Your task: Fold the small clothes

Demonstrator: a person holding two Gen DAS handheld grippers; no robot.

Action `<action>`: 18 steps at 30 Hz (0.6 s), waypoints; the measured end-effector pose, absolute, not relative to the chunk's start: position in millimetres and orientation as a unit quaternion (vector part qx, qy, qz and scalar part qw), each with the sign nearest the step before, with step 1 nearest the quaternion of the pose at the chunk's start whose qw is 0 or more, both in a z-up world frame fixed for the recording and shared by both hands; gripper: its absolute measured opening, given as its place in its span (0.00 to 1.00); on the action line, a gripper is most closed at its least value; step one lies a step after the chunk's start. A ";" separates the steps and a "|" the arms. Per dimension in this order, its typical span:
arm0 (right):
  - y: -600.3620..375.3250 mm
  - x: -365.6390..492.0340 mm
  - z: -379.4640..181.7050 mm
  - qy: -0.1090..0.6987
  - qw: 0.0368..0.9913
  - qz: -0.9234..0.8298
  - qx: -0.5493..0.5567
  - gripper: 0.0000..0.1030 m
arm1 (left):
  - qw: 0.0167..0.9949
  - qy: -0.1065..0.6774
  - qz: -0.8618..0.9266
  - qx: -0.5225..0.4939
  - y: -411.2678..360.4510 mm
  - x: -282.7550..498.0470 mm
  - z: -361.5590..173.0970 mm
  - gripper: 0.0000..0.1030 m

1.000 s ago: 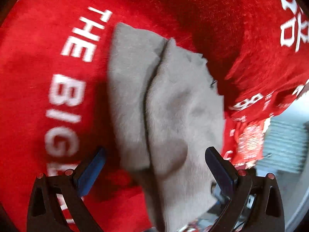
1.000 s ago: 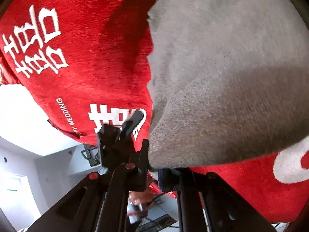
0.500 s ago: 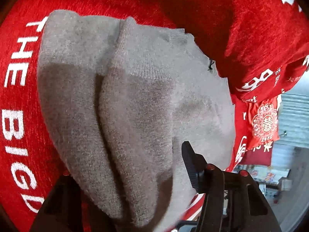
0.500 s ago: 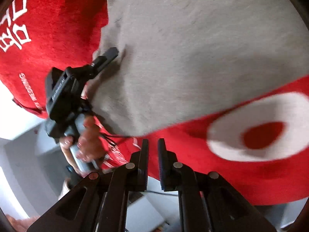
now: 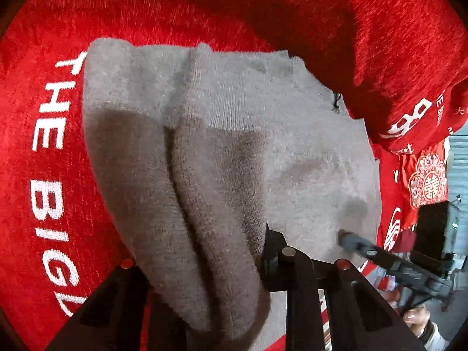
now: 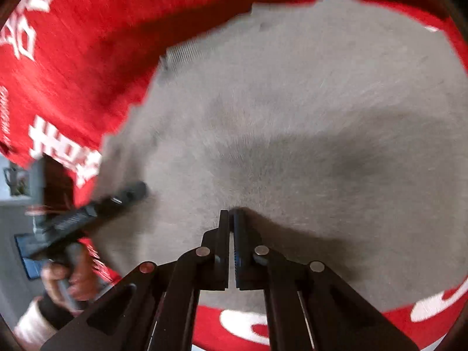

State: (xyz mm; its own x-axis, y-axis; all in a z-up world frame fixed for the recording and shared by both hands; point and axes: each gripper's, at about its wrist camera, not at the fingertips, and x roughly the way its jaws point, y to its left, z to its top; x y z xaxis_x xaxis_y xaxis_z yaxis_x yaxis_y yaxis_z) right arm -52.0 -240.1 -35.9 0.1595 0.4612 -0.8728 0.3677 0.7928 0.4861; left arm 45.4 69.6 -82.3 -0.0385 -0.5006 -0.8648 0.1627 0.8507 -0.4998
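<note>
A grey knit garment lies on a red cloth printed with white lettering, which covers the table. In the left wrist view, the left gripper has just been closing, and a thick fold of the garment now sits between its jaws, which appear to press on it; the left finger is hidden beneath the fabric. In the right wrist view, the right gripper has its jaws fully closed, tips resting on the flat grey garment, with nothing visibly caught between them. A person's hand holds the left gripper's handle at the lower left of that view.
</note>
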 end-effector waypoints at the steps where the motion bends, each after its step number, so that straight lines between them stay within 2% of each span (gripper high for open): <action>1: -239.0 -56.4 -41.2 0.649 0.691 0.041 0.317 0.01 | 0.689 0.673 -0.243 -0.117 67.8 44.0 -78.4 0.23; 9: -259.1 -61.2 -48.1 0.649 0.672 0.073 0.348 0.01 | 0.730 0.621 -0.268 -0.100 34.2 38.6 -11.2 0.23; 18: -362.8 -117.7 -26.4 0.573 0.667 0.079 0.471 0.03 | 0.748 0.571 -0.337 -0.009 -96.7 18.6 61.9 0.23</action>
